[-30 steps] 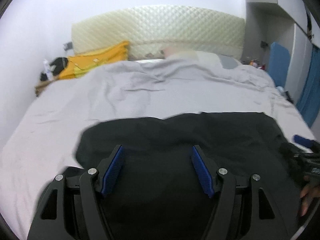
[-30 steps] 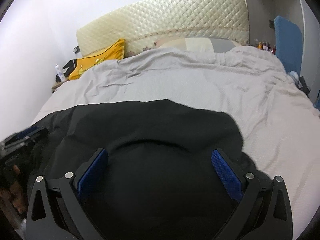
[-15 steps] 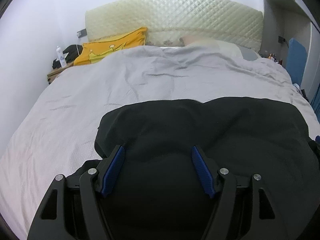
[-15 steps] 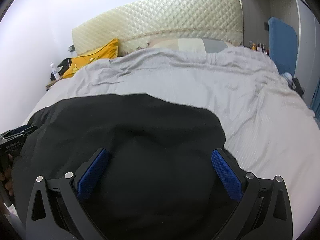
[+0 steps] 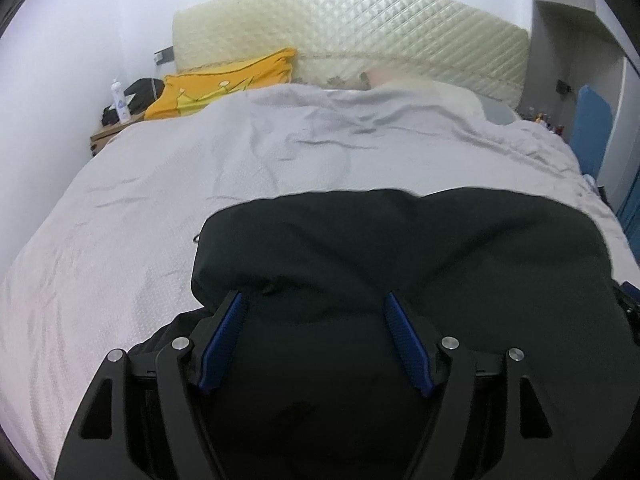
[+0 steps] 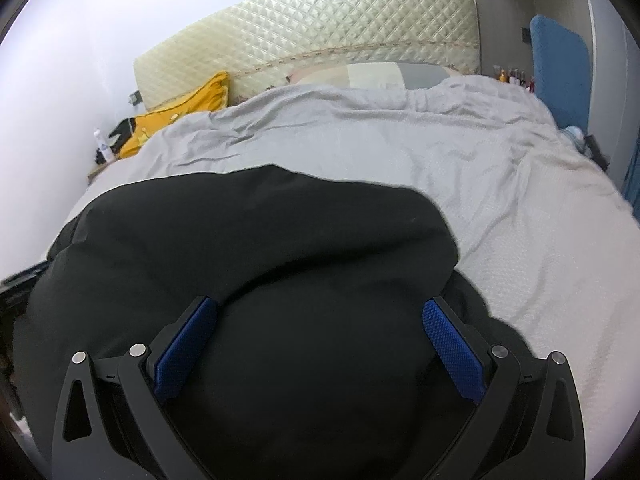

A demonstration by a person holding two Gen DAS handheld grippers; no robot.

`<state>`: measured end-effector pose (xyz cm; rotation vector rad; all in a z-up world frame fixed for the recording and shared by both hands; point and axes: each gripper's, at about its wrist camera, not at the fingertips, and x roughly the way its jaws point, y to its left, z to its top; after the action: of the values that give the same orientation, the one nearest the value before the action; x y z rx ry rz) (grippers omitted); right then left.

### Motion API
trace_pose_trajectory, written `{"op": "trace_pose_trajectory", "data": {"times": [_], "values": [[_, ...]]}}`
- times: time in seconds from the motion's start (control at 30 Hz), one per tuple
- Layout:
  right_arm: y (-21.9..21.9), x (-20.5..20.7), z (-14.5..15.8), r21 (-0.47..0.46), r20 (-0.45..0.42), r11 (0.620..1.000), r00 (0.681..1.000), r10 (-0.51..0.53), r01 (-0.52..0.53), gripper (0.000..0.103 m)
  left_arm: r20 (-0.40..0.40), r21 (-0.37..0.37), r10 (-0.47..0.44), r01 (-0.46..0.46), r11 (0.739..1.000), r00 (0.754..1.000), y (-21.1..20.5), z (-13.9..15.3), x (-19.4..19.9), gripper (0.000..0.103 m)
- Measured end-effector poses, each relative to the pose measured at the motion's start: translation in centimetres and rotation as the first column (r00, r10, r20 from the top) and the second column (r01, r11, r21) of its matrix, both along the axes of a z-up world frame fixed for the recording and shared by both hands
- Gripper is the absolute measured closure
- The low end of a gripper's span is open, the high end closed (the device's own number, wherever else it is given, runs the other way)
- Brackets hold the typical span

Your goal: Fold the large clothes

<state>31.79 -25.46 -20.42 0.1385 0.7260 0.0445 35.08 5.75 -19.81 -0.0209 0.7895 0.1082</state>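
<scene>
A large black garment (image 5: 400, 248) lies on the grey bed cover (image 5: 168, 184) at the near end of the bed; it also shows in the right wrist view (image 6: 260, 240). My left gripper (image 5: 314, 302) is open, its blue pads spread over the garment's left part, with dark cloth between and under the fingers. My right gripper (image 6: 318, 306) is open wide over the garment's right part, above a bulge of cloth. The far left edge of the right wrist view shows a bit of the left gripper (image 6: 20, 280). Whether the fingers touch the cloth is unclear.
A quilted cream headboard (image 5: 360, 36) stands at the far end. A yellow pillow (image 5: 224, 84) lies at the far left by a nightstand with a bottle (image 5: 120, 100). A blue panel (image 6: 560, 64) stands at the bed's right side. Grey cover (image 6: 500, 200) stretches beyond the garment.
Both grippers have moved forward and lower over the garment, the left view swinging leftward. The garment's far edge has slid further up the bed. Both jaws stay open.
</scene>
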Motion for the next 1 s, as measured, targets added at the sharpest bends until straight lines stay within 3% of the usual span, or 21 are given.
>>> {"op": "trace_pose_trajectory", "data": {"times": [0.1, 0.43, 0.53, 0.73, 0.87, 1.0], "values": [[0.4, -0.8, 1.3, -0.016, 0.007, 1.000, 1.000, -0.001, 0.001, 0.000, -0.001, -0.029, -0.022, 0.022, 0.999, 1.000, -0.8, 1.8, -0.8, 0.031], [1.4, -8.9, 12.7, 0.023, 0.216, 1.000, 0.976, -0.010, 0.006, 0.000, 0.136, -0.039, -0.109, 0.115, 0.993, 0.985, -4.9, 12.1, -9.0, 0.031], [2.0, -12.6, 16.9, 0.017, 0.289, 1.000, 0.957, -0.018, 0.014, 0.000, 0.205, -0.060, -0.126, 0.141, 0.988, 0.971, -5.7, 15.6, -12.4, 0.031], [3.0, -19.7, 23.1, 0.009, 0.429, 1.000, 0.903, -0.013, 0.010, 0.000, 0.297, -0.029, -0.165, 0.181, 0.983, 0.940, -7.8, 21.0, -19.1, 0.031], [3.6, -24.1, 25.6, 0.015, 0.494, 1.000, 0.869, -0.017, 0.011, 0.000, 0.324, -0.002, -0.191, 0.202, 0.979, 0.927, -9.3, 23.5, -23.4, 0.031], [4.2, -27.7, 27.0, 0.025, 0.530, 1.000, 0.848, -0.010, -0.004, 0.000, 0.362, -0.038, -0.184, 0.212, 0.977, 0.914, -9.9, 24.9, -27.1, 0.031]]}}
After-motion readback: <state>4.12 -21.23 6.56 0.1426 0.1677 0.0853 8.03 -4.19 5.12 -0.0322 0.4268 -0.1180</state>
